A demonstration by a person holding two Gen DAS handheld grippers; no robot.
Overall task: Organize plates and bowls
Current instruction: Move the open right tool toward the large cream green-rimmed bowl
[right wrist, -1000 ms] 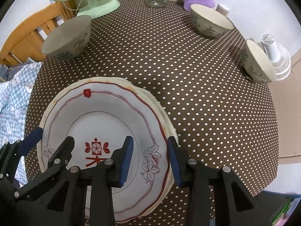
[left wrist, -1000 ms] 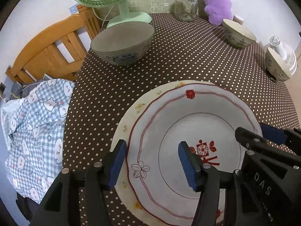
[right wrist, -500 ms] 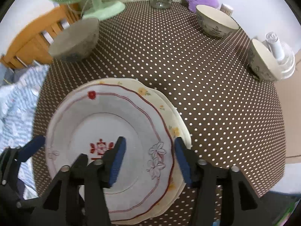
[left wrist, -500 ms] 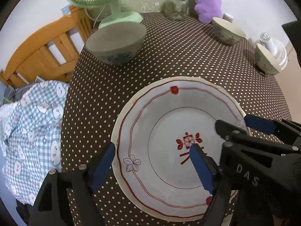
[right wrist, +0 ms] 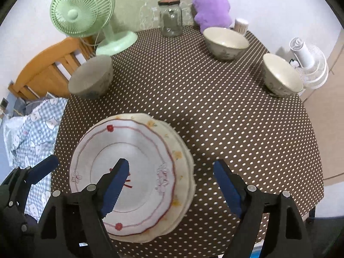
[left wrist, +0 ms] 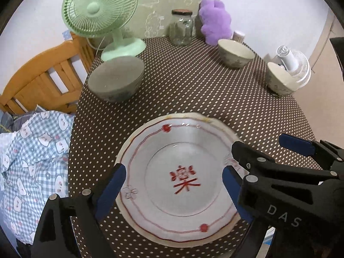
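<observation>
Right now both grippers are empty above the stacked plates: left gripper (left wrist: 173, 186) has jaws wide, just been opening, blue pads straddling the red-pattern plate (left wrist: 178, 172) without pressing on it; right gripper (right wrist: 172, 187) also wide, jaws just been opening, one pad over the plate's well, the other over bare tablecloth (right wrist: 215, 111), nothing pinched. Red-pattern plate sits on top of a cream flowered plate (right wrist: 182, 157) at the near left part of the table, stack slightly offset so the cream rim shows on the right side. Three bowls left loose: grey bowl (left wrist: 116, 81) far left near the green fan (left wrist: 101, 10), cream bowl (right wrist: 225, 42) at the back by the purple plush (right wrist: 211, 5), another cream bowl (right wrist: 281, 78) at the right edge beside a white fan (right wrist: 309, 64). Plates look done, bowls likely next. Handling guess: bowls are glazed ceramic, rigid, fairly heavy, slick, chip or shatter if dropped or knocked together. Best hold is one pad inside and one outside the rim wall, gripped firm, set down gently when nesting. Right-edge bowl sits close to the table edge, so avoid nudging it outward.
</observation>
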